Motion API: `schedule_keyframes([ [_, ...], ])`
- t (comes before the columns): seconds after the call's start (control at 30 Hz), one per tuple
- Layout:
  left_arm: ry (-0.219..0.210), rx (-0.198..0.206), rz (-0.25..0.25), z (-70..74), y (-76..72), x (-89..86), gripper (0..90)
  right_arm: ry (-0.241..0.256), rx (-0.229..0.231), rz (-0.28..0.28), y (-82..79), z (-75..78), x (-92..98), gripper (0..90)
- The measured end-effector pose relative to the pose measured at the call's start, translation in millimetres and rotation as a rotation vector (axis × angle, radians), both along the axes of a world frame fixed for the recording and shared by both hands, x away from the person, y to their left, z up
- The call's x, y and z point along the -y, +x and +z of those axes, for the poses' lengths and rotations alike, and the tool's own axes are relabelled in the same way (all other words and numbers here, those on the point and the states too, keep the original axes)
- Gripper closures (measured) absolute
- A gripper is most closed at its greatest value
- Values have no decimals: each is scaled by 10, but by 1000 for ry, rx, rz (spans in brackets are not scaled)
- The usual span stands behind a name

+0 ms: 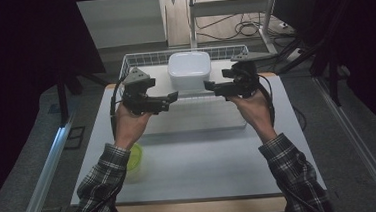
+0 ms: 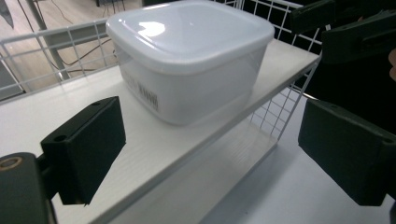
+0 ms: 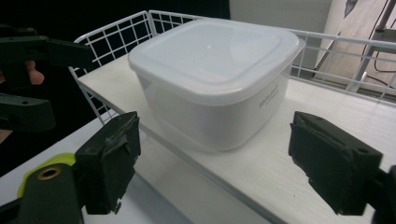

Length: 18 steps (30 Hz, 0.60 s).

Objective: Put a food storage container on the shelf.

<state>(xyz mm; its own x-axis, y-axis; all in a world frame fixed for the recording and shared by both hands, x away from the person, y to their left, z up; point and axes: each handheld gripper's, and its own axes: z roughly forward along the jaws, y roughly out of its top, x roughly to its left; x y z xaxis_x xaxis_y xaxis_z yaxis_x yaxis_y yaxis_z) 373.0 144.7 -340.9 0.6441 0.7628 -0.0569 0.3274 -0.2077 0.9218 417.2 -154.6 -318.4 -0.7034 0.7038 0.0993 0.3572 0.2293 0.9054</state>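
Observation:
A white lidded plastic container [image 1: 189, 69] stands on a white shelf board [image 1: 160, 77] fenced by a wire rack [image 1: 145, 57]. My left gripper [image 1: 172, 96] is held in the air just left of the container's front, and my right gripper [image 1: 208, 86] just right of it, their tips facing each other. In the left gripper view the container [image 2: 191, 56] lies ahead of the left gripper [image 2: 215, 149], whose jaws stand wide apart and hold nothing. The right gripper [image 3: 219, 163] is also open and empty, short of the container [image 3: 219, 79].
A yellow-green round object [image 1: 135, 159] sits on the pale table [image 1: 210, 159] beside the left forearm. A lower white board lies under the shelf [image 2: 219, 177]. Dark curtains hang on both sides, and cables lie on the floor behind the rack.

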Motion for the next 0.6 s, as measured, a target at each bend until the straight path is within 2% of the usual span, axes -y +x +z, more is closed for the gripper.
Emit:
schedule_keyframes([
  [0.17,1,3,-10,-123,-123,-46,69,-18,5,17,-92,-51,15,130],
  [0.37,67,26,-8,-246,-286,-56,78,-43,14,36,-205,-139,18,100],
  [0.5,64,18,-28,-312,-369,-66,79,-54,18,48,-278,-201,20,88],
  [0.6,46,6,-45,-362,-417,-80,83,-62,17,59,-333,-248,19,75],
])
